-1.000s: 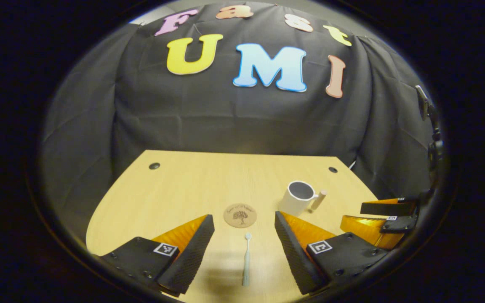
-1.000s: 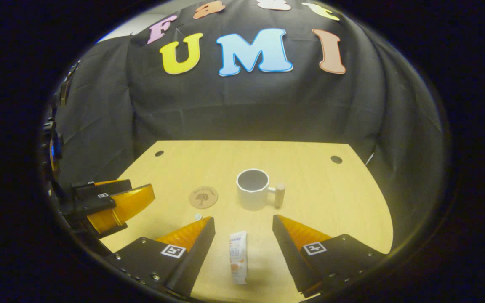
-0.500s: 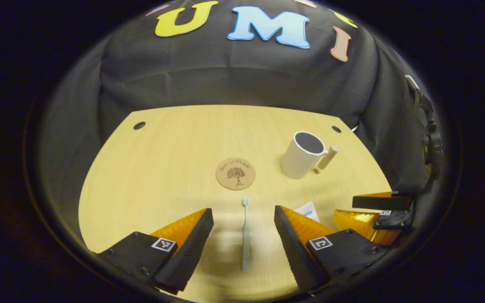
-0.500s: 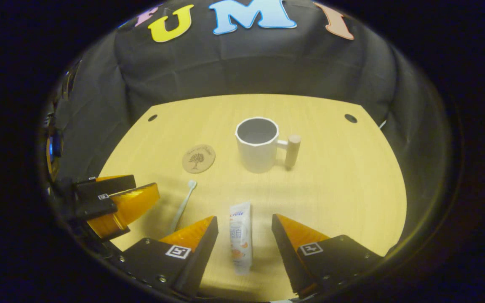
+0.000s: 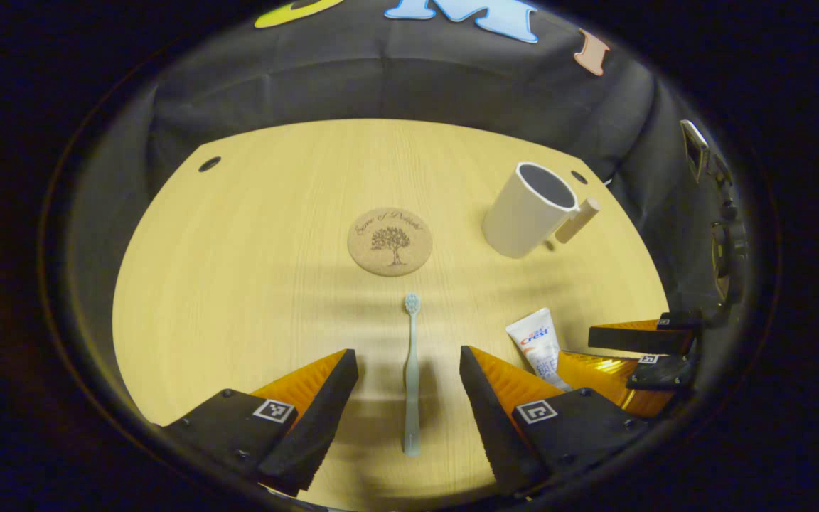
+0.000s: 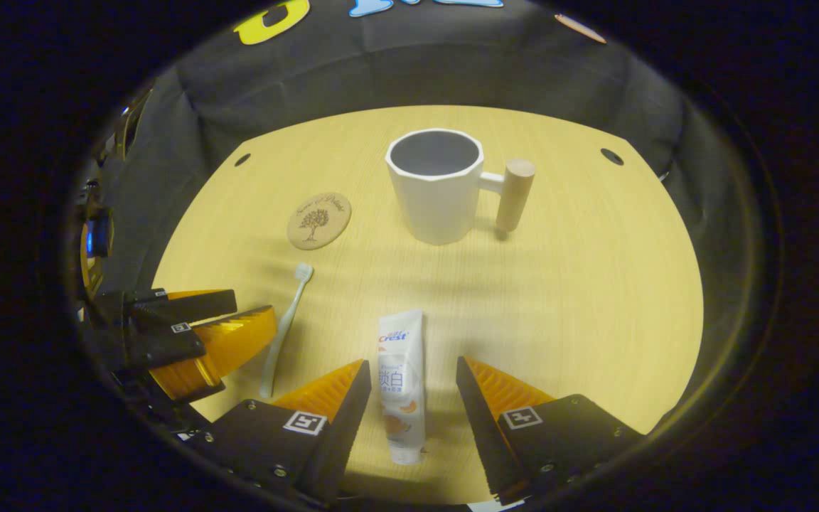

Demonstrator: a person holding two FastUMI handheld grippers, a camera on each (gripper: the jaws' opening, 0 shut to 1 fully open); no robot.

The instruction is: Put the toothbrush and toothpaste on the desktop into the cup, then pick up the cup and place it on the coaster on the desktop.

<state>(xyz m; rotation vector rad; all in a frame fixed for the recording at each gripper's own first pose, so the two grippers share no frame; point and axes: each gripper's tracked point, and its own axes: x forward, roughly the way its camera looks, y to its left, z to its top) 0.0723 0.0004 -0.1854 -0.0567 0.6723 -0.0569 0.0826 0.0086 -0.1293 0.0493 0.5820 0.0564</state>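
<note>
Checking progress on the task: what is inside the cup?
Nothing visible: the cup looks empty, though its bottom is hidden by the wall. The toothbrush and toothpaste lie on the desk.

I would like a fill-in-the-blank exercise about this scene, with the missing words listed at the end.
1. The pale toothbrush lies flat between the open fingers of the ____ gripper.
2. The white toothpaste tube lies between the open fingers of the ____ gripper.
3. The white cup with the wooden handle holds ____.
4. The round cork coaster has ____ standing on it.

Missing words: left; right; nothing; nothing
</note>
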